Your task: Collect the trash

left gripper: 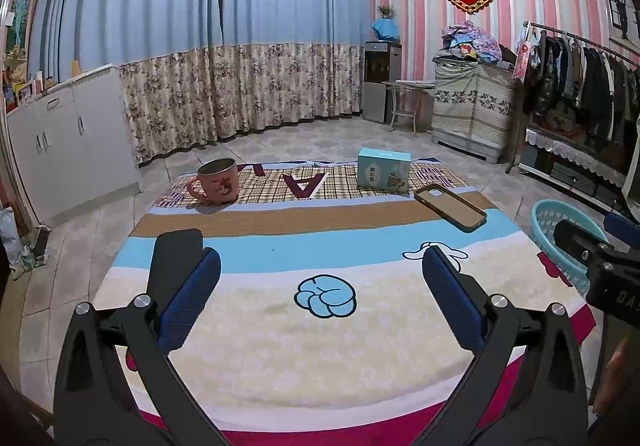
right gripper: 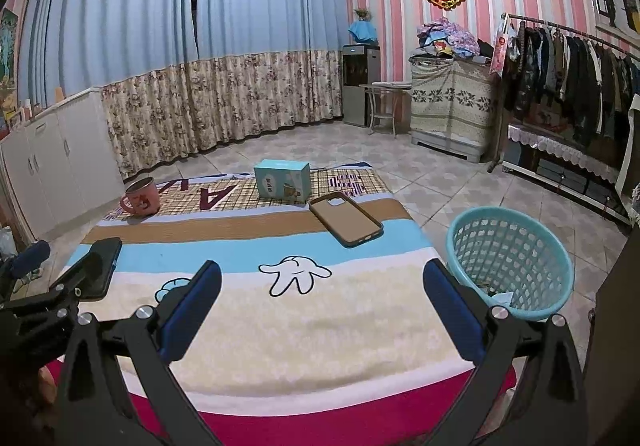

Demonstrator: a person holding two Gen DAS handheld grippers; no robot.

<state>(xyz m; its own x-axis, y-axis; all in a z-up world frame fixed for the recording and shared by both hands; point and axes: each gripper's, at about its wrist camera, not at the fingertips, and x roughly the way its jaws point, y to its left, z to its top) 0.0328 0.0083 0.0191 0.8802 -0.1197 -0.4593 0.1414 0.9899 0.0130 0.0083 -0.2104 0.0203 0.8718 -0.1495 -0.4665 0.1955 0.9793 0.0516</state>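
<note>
Left wrist view: the left hand-held gripper (left gripper: 320,298) hovers above the near part of the cloth-covered surface (left gripper: 280,346), its jaws spread wide and holding nothing. Ahead lie a pink mug (left gripper: 218,182) at far left, a light blue box (left gripper: 383,169) at far centre and an empty phone case (left gripper: 450,207) to its right; none is plainly trash, so a wrong pick is the first risk. The blue basket (left gripper: 560,242) sits off the right edge, partly masked by the other tool. Right wrist view: the right hand-held gripper (right gripper: 320,298) is likewise fully open and empty, over the near cloth. The basket (right gripper: 508,258) stands on the floor just beside the surface's right edge, with some scraps, likely trash already collected, at its bottom. The phone case (right gripper: 346,218) lies flat and thin; a grasp there could slip or bunch the cloth. The box (right gripper: 282,181) appears light and could topple if nudged. The mug (right gripper: 140,197) stands near the left edge and could be knocked off by a careless sweep.
</note>
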